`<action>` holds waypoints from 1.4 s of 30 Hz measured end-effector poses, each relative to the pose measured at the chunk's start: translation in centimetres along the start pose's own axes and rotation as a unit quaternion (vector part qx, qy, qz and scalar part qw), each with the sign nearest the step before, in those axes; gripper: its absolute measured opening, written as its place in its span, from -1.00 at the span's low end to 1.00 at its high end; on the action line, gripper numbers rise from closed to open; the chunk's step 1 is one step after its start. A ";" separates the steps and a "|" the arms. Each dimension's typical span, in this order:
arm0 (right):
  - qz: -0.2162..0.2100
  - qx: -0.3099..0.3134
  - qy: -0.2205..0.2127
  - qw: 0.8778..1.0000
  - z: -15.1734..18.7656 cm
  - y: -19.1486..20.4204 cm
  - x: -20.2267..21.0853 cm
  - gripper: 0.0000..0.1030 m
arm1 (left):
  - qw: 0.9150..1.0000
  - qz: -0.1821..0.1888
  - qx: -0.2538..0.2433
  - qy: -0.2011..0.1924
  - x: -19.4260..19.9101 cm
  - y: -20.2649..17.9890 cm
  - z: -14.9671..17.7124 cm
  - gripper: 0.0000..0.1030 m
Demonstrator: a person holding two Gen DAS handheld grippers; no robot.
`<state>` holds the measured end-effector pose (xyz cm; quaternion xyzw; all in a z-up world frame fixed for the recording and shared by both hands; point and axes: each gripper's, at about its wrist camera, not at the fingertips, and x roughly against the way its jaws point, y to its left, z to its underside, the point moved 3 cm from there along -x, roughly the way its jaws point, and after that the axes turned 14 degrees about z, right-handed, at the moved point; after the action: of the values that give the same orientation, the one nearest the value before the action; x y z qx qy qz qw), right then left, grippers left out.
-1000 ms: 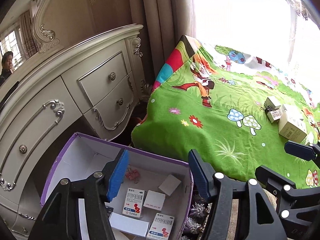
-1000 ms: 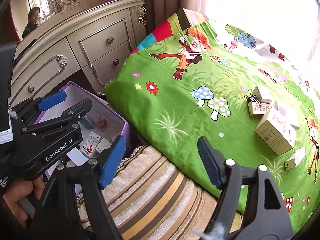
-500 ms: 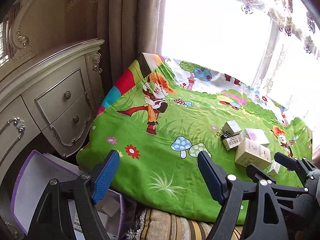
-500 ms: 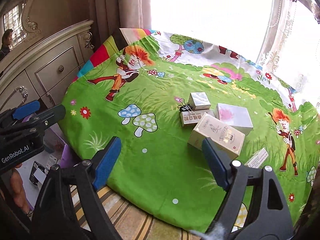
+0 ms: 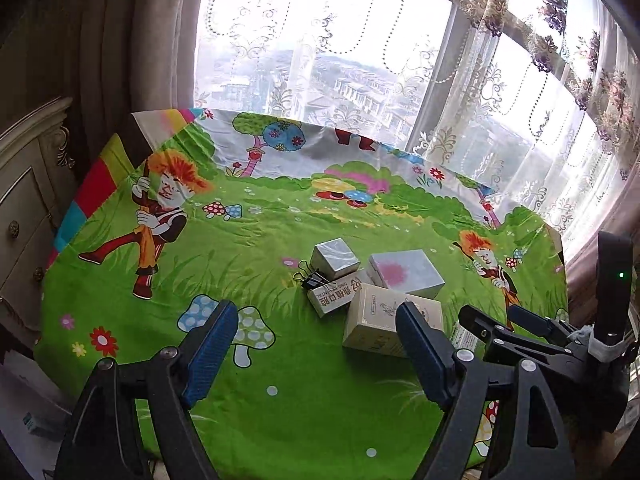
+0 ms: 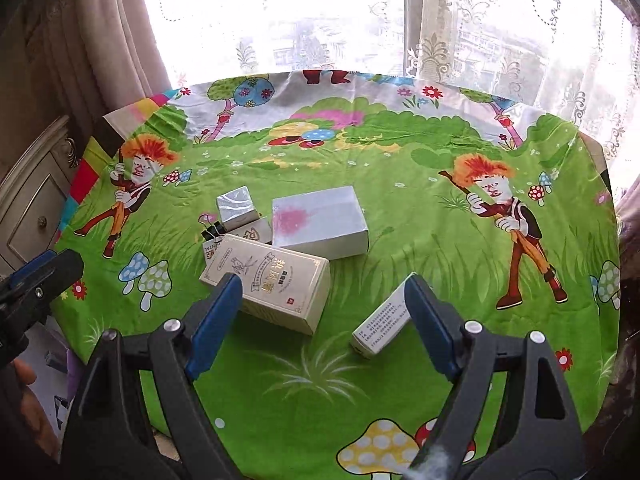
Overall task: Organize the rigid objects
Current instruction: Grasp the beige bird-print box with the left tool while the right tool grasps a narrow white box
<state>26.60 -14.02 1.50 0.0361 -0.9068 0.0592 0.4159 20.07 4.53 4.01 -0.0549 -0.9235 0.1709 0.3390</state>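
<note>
Several boxes lie on the green cartoon cloth (image 6: 400, 216): a beige gold-printed box (image 6: 266, 282) (image 5: 384, 320), a silver box with a pink blot (image 6: 320, 222) (image 5: 404, 272), a small silver cube (image 6: 238, 208) (image 5: 334, 258), a white box with red characters (image 5: 336, 296), a slim white box (image 6: 382, 326), and a black binder clip (image 5: 314, 280) (image 6: 212, 232). My left gripper (image 5: 312, 354) is open and empty, above the cloth near the beige box. My right gripper (image 6: 322, 320) is open and empty, between the beige box and the slim box.
A cream dresser (image 5: 24, 200) stands at the left. Curtains (image 5: 520, 92) and a bright window are behind the table. The purple storage box (image 6: 68, 360) sits low at the left edge, mostly hidden. The right gripper shows at the lower right of the left wrist view (image 5: 532, 320).
Both grippers have swung from the purple box on the floor to the right and up over the green cloth, nearing the boxes. Both stayed open.
</note>
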 end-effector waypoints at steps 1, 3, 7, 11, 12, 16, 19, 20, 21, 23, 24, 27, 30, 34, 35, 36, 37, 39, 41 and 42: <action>0.003 -0.011 0.006 1.000 0.0 -0.8 -0.6 0.66 | 1.000 0.005 -0.008 0.004 -0.7 -0.7 0.0 0.63; 0.007 -0.034 0.022 0.999 0.1 -2.2 -2.0 0.66 | 0.999 0.005 -0.025 0.020 -2.4 -2.1 0.0 0.85; 0.009 -0.067 0.049 0.997 0.7 -4.0 -4.4 0.66 | 0.998 0.008 -0.053 0.041 -5.2 -4.2 0.4 1.00; 0.016 -0.067 0.064 0.996 1.4 -4.5 -6.1 0.66 | 0.995 0.021 -0.066 0.068 -7.7 -5.5 1.0 1.00; 0.017 -0.066 0.068 0.995 1.5 -4.5 -6.4 0.66 | 0.995 0.023 -0.067 0.073 -8.2 -5.6 1.0 1.00; 0.021 -0.055 0.071 0.996 1.9 -4.3 -7.2 0.66 | 0.994 0.023 -0.066 0.084 -9.9 -5.8 1.1 1.00; 0.043 -0.035 0.074 0.996 2.3 -4.1 -8.2 0.66 | 0.993 0.028 -0.063 0.094 -10.9 -6.0 1.0 1.00; 0.041 -0.034 0.077 0.996 2.5 -4.1 -8.5 0.64 | 0.993 0.028 -0.064 0.097 -11.2 -6.1 1.0 1.00; 0.033 -0.039 0.078 0.996 2.5 -4.2 -8.6 0.61 | 0.993 0.027 -0.065 0.098 -11.4 -6.2 1.0 1.00; 0.031 -0.036 0.076 0.996 2.5 -4.3 -8.5 0.50 | 0.993 0.022 -0.064 0.101 -11.8 -6.2 1.1 1.00; 0.038 -0.027 0.072 0.996 2.5 -4.1 -8.4 0.34 | 0.992 0.021 -0.063 0.104 -12.1 -6.1 1.1 1.00; 0.040 -0.015 0.083 0.996 2.9 -4.1 -8.7 0.00 | 0.991 0.016 -0.061 0.114 -12.7 -5.9 1.5 1.00; 0.032 -0.022 0.084 0.996 3.1 -4.6 -8.6 -0.04 | 0.990 0.013 -0.063 0.124 -13.1 -5.7 2.0 1.00; 0.035 -0.016 0.082 0.996 3.3 -4.6 -8.4 -0.04 | 0.989 0.017 -0.050 0.138 -14.0 -4.9 2.5 1.00; 0.036 -0.015 0.082 0.996 3.3 -4.6 -8.4 -0.04 | 0.989 0.022 -0.044 0.141 -14.2 -4.7 2.6 1.00; 0.036 -0.014 0.081 0.996 3.3 -4.6 -8.4 -0.05 | 0.989 0.024 -0.039 0.143 -14.4 -4.5 2.7 1.00; 0.036 -0.013 0.081 0.996 3.3 -4.6 -8.3 -0.05 | 0.988 0.024 -0.035 0.146 -14.6 -4.3 2.8 1.00; 0.033 -0.016 0.082 0.996 3.3 -4.7 -8.3 -0.06 | 0.986 0.016 -0.041 0.158 -15.0 -4.1 3.3 1.00; 0.033 -0.018 0.082 0.996 3.4 -4.8 -8.3 -0.07 | 0.987 0.015 -0.052 0.153 -14.9 -4.1 3.6 0.97; 0.032 -0.017 0.081 0.996 3.4 -4.7 -8.2 -0.10 | 0.987 0.014 -0.053 0.148 -14.8 -4.1 3.7 0.96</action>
<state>29.95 -19.02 -6.58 -0.0054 -0.8716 0.0596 0.4866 29.06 -3.53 -6.12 -0.1103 -0.8700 0.1162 0.4663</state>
